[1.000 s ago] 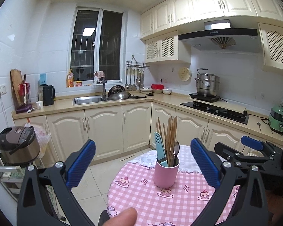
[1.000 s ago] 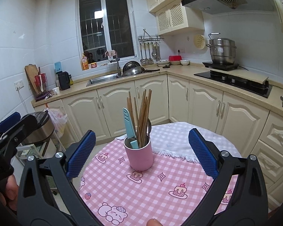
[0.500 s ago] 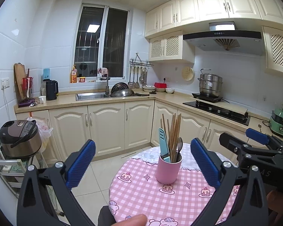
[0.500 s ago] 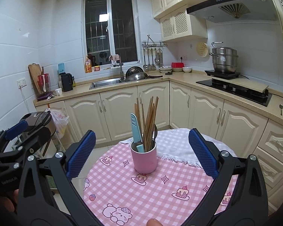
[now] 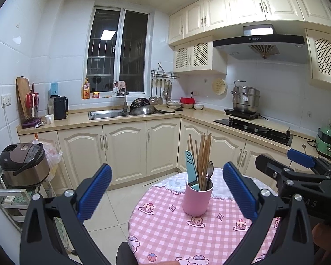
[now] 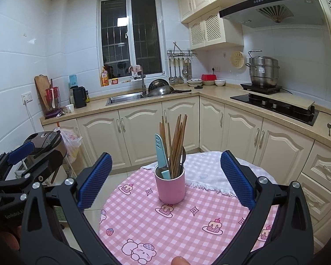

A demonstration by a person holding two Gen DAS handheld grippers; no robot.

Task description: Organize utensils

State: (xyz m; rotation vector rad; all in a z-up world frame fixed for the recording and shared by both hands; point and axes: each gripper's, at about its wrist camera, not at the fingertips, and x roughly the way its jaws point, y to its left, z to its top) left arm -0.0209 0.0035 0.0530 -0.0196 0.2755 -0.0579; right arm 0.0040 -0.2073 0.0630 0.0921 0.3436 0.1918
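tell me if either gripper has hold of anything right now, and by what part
Nothing is held. The left gripper and right gripper are both open and empty, short of the pink cup of utensils.

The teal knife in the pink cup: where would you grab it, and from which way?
Grip the teal knife on its upper part, which rises clear of the pink cup. Come from above on its left side, since the chopsticks crowd its right. It stands nearly upright, so lifting straight up should free it.
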